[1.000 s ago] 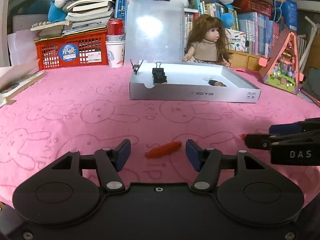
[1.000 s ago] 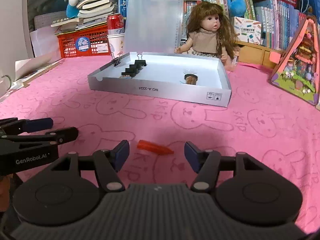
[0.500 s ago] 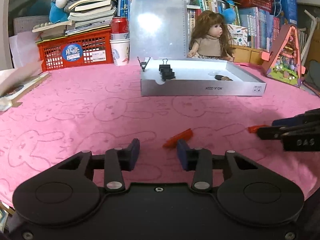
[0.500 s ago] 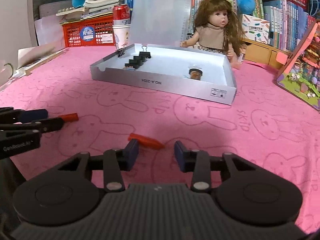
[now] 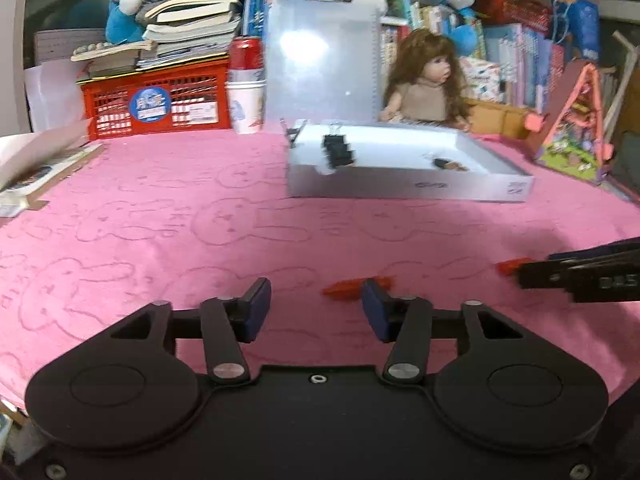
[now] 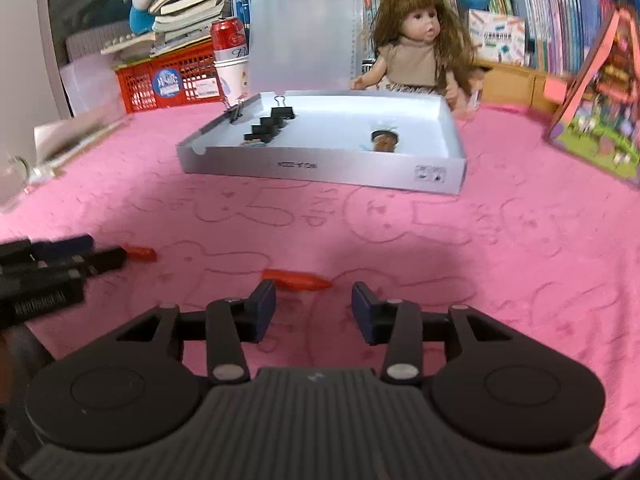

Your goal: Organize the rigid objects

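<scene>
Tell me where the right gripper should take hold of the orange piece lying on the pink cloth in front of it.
Probably at its middle. The orange piece lies flat and crosswise just ahead of the right gripper, tapering toward its right end, so the thicker middle offers the most to pinch. Come down from above with the wrist turned so the fingers close across its narrow width. The jaws are opening, with nothing between them.

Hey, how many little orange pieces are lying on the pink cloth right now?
2: one orange piece lies just ahead of the right gripper; the other orange piece lies at the left gripper's tips. None obviously hidden.
</scene>
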{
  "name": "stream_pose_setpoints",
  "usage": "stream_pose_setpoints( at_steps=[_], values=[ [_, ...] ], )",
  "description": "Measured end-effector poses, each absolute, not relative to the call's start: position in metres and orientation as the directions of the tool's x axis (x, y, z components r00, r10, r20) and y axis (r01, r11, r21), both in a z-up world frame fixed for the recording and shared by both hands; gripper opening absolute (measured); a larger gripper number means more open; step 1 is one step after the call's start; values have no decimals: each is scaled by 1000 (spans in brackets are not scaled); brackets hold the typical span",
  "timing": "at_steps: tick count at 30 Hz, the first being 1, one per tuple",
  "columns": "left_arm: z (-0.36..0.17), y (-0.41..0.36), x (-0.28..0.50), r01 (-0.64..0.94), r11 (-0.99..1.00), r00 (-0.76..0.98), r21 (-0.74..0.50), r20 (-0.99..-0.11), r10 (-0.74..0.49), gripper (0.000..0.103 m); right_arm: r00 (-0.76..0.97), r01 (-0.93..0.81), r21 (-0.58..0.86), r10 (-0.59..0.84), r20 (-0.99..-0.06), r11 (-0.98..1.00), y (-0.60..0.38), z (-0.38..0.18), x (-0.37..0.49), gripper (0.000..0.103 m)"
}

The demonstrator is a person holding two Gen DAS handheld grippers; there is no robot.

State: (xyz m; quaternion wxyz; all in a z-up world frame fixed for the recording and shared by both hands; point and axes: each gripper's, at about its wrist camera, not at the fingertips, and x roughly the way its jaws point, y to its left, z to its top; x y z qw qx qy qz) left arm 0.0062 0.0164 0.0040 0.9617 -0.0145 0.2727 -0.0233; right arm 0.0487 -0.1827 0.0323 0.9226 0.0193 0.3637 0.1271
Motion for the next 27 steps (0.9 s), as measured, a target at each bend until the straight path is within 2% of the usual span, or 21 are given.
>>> stream_pose_setpoints(
  at_steps=[2,11,13,14,15,16,17,27],
  values=[
    [4,9,4,45,998,862,-47,-503,-63,65,704,-214,143,253,-664,966,-181,32,50,65],
    [-3,-8,18,-28,998,852,-47,-524,-1,65,726,-197,78,199,-658,977,-164,28,54,66],
    [-4,-10,19,-34,998,854,-47,-520,5,64,735,-197,53,183,-653,979,-160,27,53,66],
    [-4,-10,20,-40,998,854,-44,-520,11,59,737,-196,46,178,-652,980,-158,27,53,66],
    [-4,-10,20,-44,998,858,-37,-514,19,42,739,-196,40,175,-651,980,-157,27,52,66],
    [-4,-11,19,-41,999,861,-30,-509,20,42,742,-200,33,173,-648,979,-156,26,52,60],
    [-4,-10,19,-34,999,861,-37,-508,11,42,743,-203,29,173,-646,979,-156,27,51,50],
    [3,-10,18,34,998,868,-45,-495,-52,42,754,-220,27,188,-629,975,-161,30,50,49]
  ],
)
